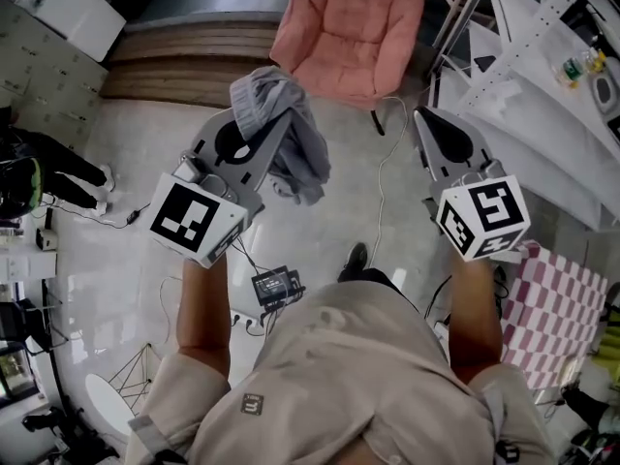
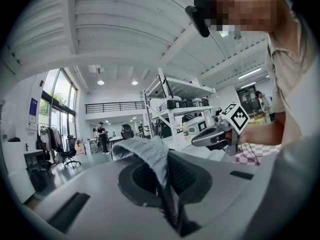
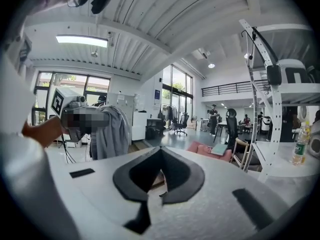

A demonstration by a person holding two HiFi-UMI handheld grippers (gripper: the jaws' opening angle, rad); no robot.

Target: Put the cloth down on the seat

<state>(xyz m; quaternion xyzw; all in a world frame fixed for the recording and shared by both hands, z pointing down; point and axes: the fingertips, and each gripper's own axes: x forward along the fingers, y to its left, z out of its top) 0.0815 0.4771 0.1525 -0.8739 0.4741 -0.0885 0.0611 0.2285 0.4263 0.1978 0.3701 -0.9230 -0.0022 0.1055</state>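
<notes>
A grey cloth [image 1: 281,129] hangs bunched from the tip of my left gripper [image 1: 254,129], which is shut on it above the pale floor. In the left gripper view the cloth [image 2: 147,156] drapes over the closed jaws of that gripper [image 2: 161,176]. The seat is a pink padded chair [image 1: 354,27] straight ahead, a little beyond both grippers. My right gripper [image 1: 428,119] is held level to the right of the cloth, shut with nothing in it. The right gripper view has its jaw tips [image 3: 159,151] touching, the cloth [image 3: 107,129] to the left and the pink chair [image 3: 202,149] ahead.
White shelving [image 1: 523,56] stands at the right, close to the chair. A white cable [image 1: 383,182] runs across the floor from the chair. A wooden step [image 1: 184,61] lies at the far left, a pink checked cloth [image 1: 557,303] at the near right, and a person [image 1: 48,168] stands at the left.
</notes>
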